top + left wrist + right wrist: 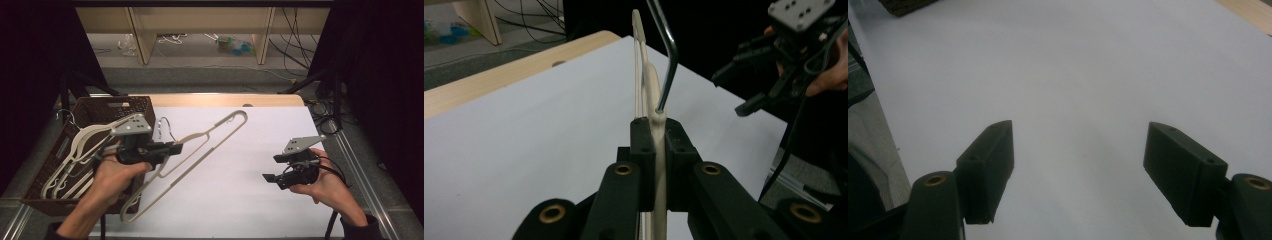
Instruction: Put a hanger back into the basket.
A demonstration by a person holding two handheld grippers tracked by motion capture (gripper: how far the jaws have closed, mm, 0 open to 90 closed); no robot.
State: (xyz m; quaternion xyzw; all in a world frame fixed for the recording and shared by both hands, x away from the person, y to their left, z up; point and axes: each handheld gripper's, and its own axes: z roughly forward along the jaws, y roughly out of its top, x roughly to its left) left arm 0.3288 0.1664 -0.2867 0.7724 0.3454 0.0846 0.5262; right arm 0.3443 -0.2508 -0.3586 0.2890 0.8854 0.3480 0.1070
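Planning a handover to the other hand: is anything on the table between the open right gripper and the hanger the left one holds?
Nothing visible. Only bare white table surface lies between the right gripper and the hanger clamped in the left gripper.

Both units matte black: left gripper (172,148) and right gripper (272,167) each carry a grey three-cornered plate on top with small holes, plus a black cable trailing back toward the person. Jaws are blocky black pads on black links, brass-coloured bushings at the pivots, small screw holes in the pad faces. Dark sleeves at both wrists.
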